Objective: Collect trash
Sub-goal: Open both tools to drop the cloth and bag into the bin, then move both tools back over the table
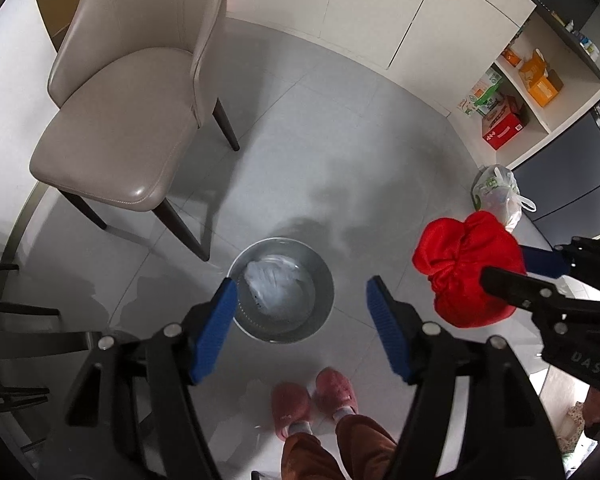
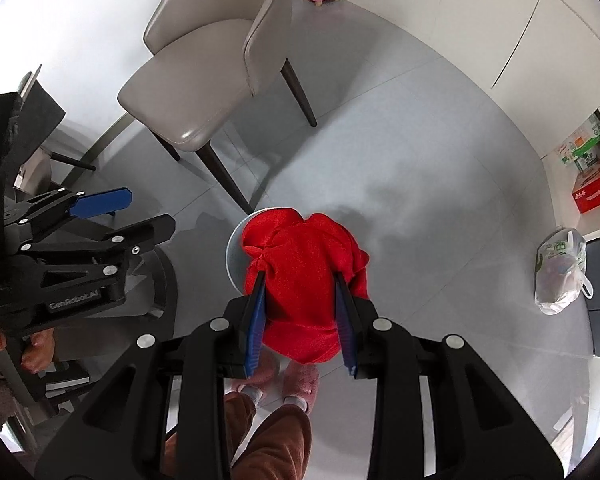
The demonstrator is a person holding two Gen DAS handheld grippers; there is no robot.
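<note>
Currently the right gripper point(image 2: 300, 304) is clamped on a bunched red fabric bundle point(image 2: 304, 276), blue pads pressing its two sides, bundle hanging forward of the fingers. Left gripper point(image 1: 300, 308) has its blue-padded fingers point(image 1: 220, 320) wide apart with nothing between them; no earlier frame to compare.

Key relation: the round galvanised metal bin point(image 1: 281, 288) stands on the grey tiled floor point(image 1: 340, 140), directly below and between the left gripper's open jaws in the left wrist view. It already holds a crumpled clear plastic bag point(image 1: 276, 286).

In that same view the red bundle hangs off to the right of the bin, clear of its rim. From the right wrist view the bundle covers most of the bin; only the left arc of the rim point(image 2: 236, 248) shows. Judgement: the bundle is high above the bin and slightly to one side of it.

Next move likely: carry the right hand a little toward the left gripper, then release over the opening. Risk: soft fabric may drape on the rim.

Other trash candidate: knotted white plastic bag point(image 2: 560, 276) on the floor by the shelving, well apart, nearer the right hand.
</note>
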